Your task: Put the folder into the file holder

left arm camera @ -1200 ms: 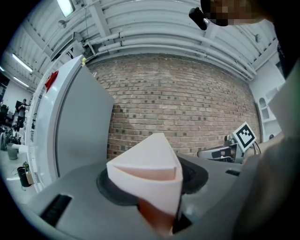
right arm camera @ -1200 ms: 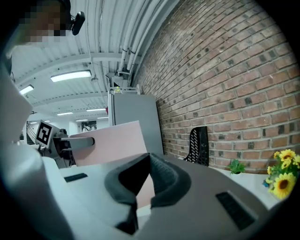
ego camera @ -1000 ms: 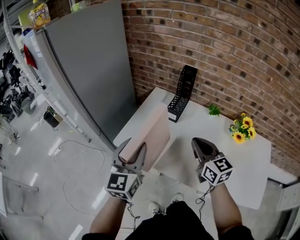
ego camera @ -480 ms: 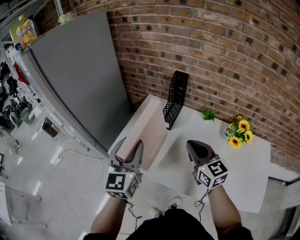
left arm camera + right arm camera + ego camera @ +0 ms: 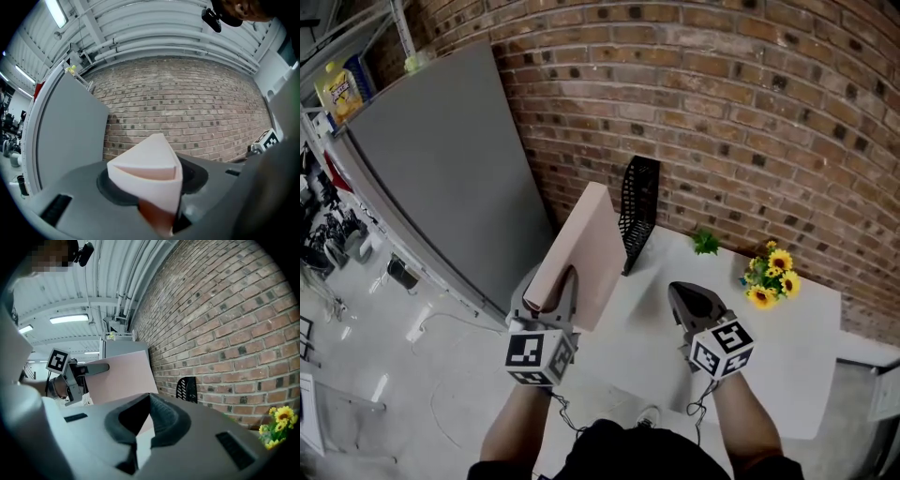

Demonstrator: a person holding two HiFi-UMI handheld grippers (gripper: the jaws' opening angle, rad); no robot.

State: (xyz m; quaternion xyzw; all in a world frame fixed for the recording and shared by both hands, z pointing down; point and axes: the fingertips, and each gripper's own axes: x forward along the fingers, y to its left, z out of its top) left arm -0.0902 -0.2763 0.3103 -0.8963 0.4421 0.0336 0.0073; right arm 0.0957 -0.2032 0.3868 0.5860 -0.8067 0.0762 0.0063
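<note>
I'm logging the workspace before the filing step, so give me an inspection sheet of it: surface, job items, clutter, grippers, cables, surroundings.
Surface: white table, set against the wall.
Job's things: pink folder held up at its near end, not yet in the black mesh file holder, which stands upright and looks empty.
Clutter: sunflowers and a small green plant by the wall.
Grippers: left gripper shut on the folder; right gripper shut, holding nothing.
Cables: thin lead hanging from the right gripper.
Surroundings: brick wall; tall grey cabinet to the left.
</note>
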